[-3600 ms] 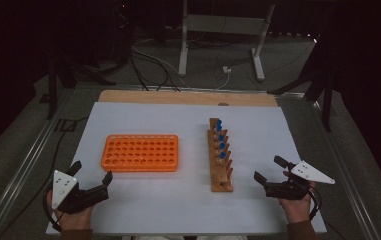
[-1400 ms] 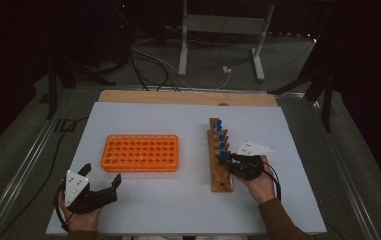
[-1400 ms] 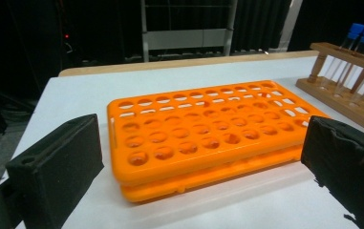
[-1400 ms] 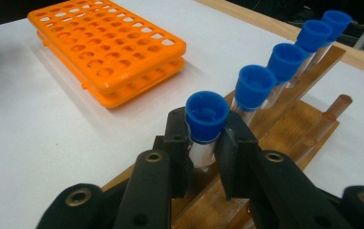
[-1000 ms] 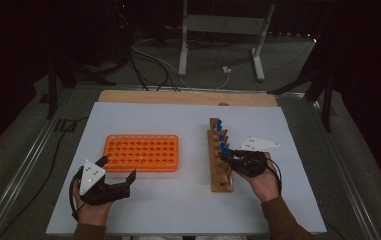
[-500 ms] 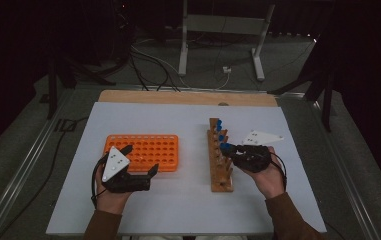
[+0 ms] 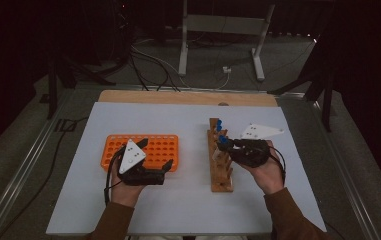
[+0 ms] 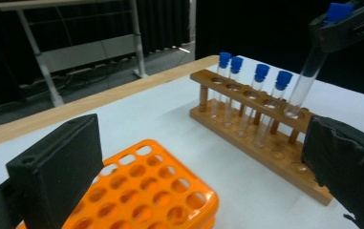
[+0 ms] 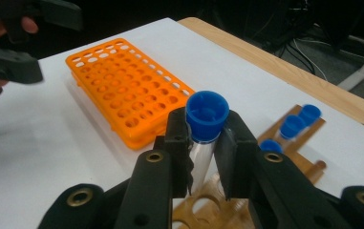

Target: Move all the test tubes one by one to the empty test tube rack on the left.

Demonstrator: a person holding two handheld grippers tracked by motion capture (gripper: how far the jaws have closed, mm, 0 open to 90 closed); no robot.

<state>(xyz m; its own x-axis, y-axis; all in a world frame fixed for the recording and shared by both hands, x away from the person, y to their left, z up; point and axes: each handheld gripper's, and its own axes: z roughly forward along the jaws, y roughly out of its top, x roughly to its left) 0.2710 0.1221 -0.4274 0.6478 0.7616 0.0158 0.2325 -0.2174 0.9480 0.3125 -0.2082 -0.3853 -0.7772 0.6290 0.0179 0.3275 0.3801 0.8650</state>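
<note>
Room, as seen from the near side: dark throughout, walls lost in black behind the table. Table: white top, a pale wooden strip along its far edge, metal rails down both sides. Floor: grey carpet. Beyond the far edge: a light grey metal stand with two legs and a crossbar. Black cables trail across the floor; a white plug lies near the stand's foot. Dark stand legs off the far left corner.

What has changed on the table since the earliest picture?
The right gripper moved in to the wooden test-tube rack, clamped a blue-capped clear tube and is lifting it out. The left gripper moved up beside the orange plastic rack, jaws open. Both racks stayed put.
</note>
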